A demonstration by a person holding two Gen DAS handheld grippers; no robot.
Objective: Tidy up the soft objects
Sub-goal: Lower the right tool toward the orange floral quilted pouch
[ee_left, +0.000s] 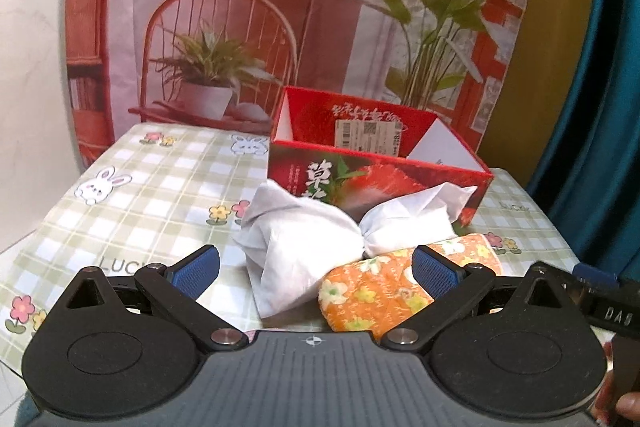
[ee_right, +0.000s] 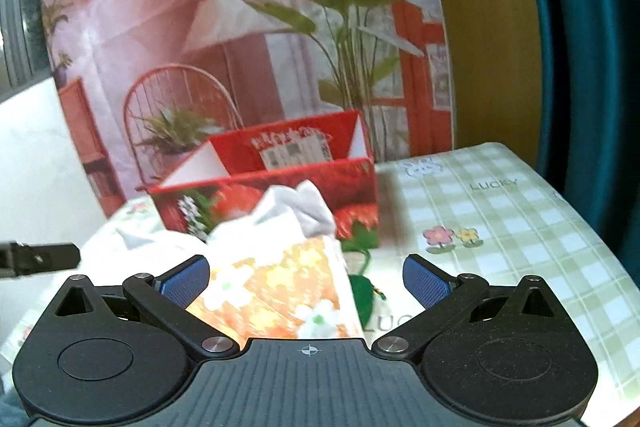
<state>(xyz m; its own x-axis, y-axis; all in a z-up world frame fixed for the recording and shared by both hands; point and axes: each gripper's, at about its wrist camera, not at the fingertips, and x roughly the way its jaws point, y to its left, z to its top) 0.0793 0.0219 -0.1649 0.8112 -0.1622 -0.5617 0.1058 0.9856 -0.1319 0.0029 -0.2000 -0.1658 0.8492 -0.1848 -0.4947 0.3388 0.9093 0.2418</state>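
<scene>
On the left, the left claw (ee_left: 316,269) stands wide open and holds nothing; its blue ribbed pads (ee_left: 198,271) hover above the green-and-white checked cloth surface with rabbits and flowers (ee_left: 132,163). Straight ahead of it lies the crumpled white soft bundle, pinched in the middle like a bow (ee_left: 304,239), resting on the surface just in front of the open red cardboard box printed with strawberries (ee_left: 376,179). Touching the bundle's near right side is the orange flower-print fabric pouch (ee_left: 376,291), which reaches in between the left claw's pads, closer to the right one.

Further right, the right claw (ee_right: 306,279) is also spread fully and empty. The orange pouch (ee_right: 276,287) sits low between its pads, nearer the left one, with the white bundle (ee_right: 296,207) behind it and the red box (ee_right: 264,195) beyond that. A small dark green item (ee_right: 366,297) lies just beside the pouch; what it is cannot be made out.

Both claws point at the same overlapping pair, so my worry is that they crowd each other or pinch the same piece. Closing on the pouch could also snag a loose fold of the bundle and drag it along, and limp fabric may slip or droop on the box's near wall instead of dropping inside.
</scene>
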